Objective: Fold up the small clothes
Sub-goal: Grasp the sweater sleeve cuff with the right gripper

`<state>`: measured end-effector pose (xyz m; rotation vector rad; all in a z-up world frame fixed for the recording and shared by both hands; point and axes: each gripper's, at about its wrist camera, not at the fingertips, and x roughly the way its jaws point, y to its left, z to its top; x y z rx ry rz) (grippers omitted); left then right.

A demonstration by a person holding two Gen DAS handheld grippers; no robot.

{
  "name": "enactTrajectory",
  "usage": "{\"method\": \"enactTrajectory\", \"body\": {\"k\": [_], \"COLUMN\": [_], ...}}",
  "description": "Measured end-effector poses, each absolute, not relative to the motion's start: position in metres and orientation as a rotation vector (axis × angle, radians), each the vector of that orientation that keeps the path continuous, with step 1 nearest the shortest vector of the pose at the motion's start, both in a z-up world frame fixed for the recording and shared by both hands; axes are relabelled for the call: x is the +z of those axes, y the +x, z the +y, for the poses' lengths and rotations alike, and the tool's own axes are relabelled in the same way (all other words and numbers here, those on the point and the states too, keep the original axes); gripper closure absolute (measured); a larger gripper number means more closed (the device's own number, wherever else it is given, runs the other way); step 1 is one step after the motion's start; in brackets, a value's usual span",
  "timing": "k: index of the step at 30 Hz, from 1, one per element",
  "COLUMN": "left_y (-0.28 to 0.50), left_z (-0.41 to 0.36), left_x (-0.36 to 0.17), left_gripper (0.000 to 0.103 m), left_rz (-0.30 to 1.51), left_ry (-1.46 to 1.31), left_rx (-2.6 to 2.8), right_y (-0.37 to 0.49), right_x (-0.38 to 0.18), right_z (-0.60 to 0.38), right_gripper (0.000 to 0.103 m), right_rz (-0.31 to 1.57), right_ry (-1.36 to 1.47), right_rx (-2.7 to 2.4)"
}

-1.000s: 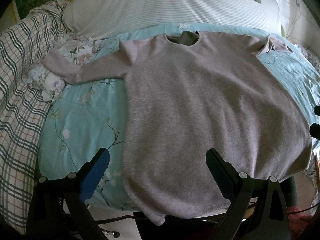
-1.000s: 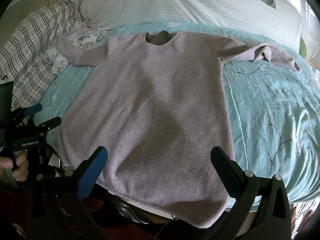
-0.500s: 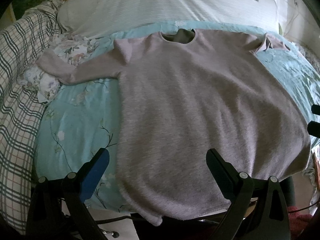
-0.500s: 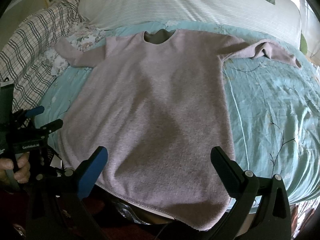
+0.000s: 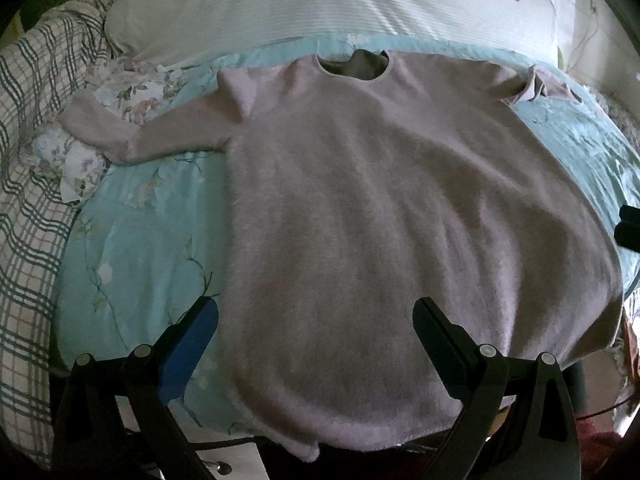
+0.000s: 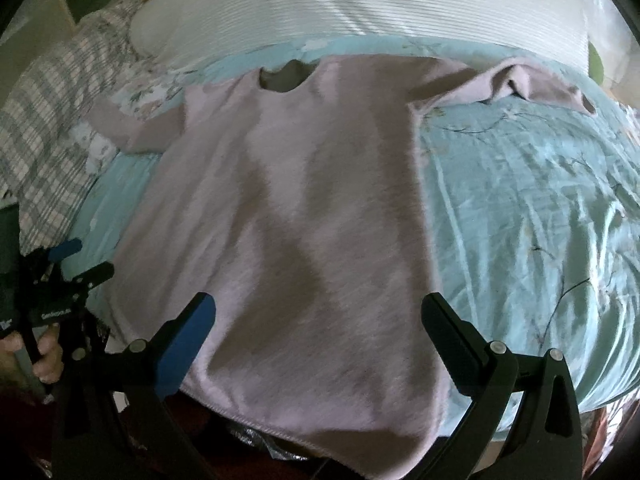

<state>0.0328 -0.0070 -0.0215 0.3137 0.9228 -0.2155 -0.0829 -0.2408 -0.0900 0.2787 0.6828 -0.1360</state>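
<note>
A pale pink fuzzy long-sleeved sweater (image 5: pixel 380 208) lies flat, front up, on a bed, neck hole at the far end, hem hanging over the near edge. It also shows in the right wrist view (image 6: pixel 304 220). Its left sleeve (image 5: pixel 132 136) stretches out to the left; its right sleeve (image 6: pixel 520 84) lies bunched at the far right. My left gripper (image 5: pixel 314 320) is open and empty above the hem. My right gripper (image 6: pixel 318 316) is open and empty above the hem. The left gripper also shows in the right wrist view (image 6: pixel 76 264), held by a hand.
The bed has a light blue floral cover (image 6: pixel 540 220). A white striped pillow (image 5: pixel 320 4) lies across the far end. A plaid blanket (image 5: pixel 28 200) and a crumpled floral cloth (image 5: pixel 72 160) lie along the left side.
Both grippers have moved forward, toward the sweater, so it fills more of each view. Both stay open. The sweater has not moved.
</note>
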Motion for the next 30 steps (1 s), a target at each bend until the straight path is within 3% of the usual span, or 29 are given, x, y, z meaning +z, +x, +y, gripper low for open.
{"method": "enactTrajectory", "body": {"k": [15,24,30], "left_y": [0.088,0.124,0.147], "left_z": [-0.024,-0.044,-0.055], "left_x": [-0.032,-0.051,-0.070], "left_gripper": [0.005,0.005,0.005], "left_rz": [0.962,1.019,1.080], "left_ry": [0.297,0.301,0.301], "left_rx": [-0.233,-0.255,-0.258], "right_y": [-0.027,0.041,0.088], "right_x": [-0.051,-0.022,-0.020], "right_z": [-0.417,-0.571,-0.646], "right_gripper": [0.001,0.001,0.001], "right_rz": [0.548,0.431,0.446], "right_ry": [0.470,0.669,0.761], "right_rx": [-0.321,-0.523,-0.670]}}
